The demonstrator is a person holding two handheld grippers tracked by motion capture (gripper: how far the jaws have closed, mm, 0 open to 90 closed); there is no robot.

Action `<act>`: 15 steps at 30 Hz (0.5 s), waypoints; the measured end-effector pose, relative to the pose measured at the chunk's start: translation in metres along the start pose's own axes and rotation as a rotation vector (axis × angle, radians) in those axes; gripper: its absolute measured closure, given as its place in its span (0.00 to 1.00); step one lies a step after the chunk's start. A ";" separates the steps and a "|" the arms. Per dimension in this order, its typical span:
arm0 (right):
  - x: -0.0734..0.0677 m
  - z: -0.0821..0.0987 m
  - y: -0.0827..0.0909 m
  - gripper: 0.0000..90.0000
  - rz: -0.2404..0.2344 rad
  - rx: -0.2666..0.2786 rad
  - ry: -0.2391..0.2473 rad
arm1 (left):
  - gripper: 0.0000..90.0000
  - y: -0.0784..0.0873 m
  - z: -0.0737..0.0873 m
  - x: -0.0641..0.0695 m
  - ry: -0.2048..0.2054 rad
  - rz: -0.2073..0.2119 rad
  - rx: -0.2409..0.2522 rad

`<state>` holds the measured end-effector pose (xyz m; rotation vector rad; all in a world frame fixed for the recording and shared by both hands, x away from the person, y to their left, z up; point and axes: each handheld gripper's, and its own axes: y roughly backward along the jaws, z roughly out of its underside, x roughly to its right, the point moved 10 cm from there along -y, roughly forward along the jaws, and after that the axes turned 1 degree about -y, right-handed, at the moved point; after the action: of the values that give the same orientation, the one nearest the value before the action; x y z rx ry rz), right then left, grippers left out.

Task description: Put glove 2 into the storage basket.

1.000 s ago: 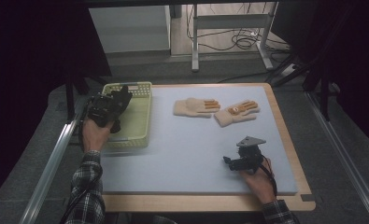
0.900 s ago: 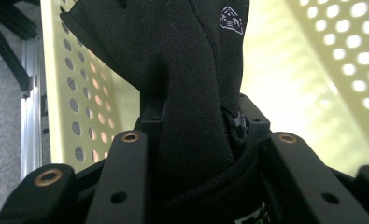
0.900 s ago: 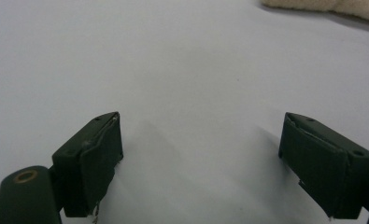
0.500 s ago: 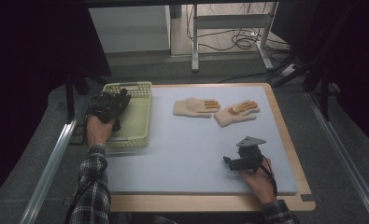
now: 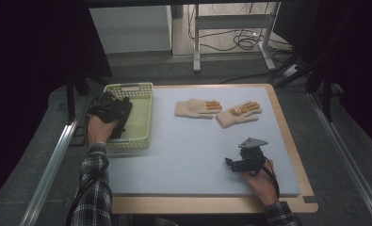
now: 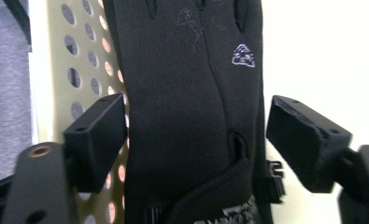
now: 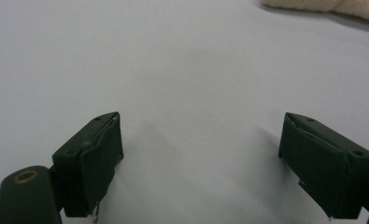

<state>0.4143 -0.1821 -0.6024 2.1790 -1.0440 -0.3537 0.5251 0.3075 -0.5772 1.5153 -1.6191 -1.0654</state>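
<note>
Left gripper (image 6: 194, 140), jaws just opened and standing clear either side of black glove (image 6: 191, 107), over yellow basket (image 5: 141, 127) at surface's left edge. Glove's long axis runs straight ahead between jaws. Right gripper (image 7: 201, 163) wide, empty, well apart.

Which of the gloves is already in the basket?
The black glove, lying in the yellow-green basket between the left gripper's open jaws. The two beige gloves lie on the mat.

Matt black cloth glove (image 6: 191, 107), perforated plastic basket (image 6: 86, 60)
</note>
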 end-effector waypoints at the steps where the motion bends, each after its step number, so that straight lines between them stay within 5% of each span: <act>1: 0.000 0.000 0.000 0.14 0.001 0.000 0.000 | 0.19 0.002 0.001 0.002 -0.003 0.018 0.008; 9: 0.000 0.000 0.000 0.14 0.002 0.000 0.001 | 0.14 0.019 -0.003 0.003 0.010 0.079 0.081; 14: 0.000 0.000 0.000 0.14 0.002 0.000 0.001 | 0.46 0.031 -0.003 0.000 0.005 0.089 0.102; 15: 0.000 0.000 0.000 0.14 0.002 0.000 0.001 | 0.46 0.030 -0.002 -0.001 0.009 0.073 0.092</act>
<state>0.4143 -0.1821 -0.6025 2.1776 -1.0452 -0.3521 0.5137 0.3084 -0.5492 1.5054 -1.7251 -0.9542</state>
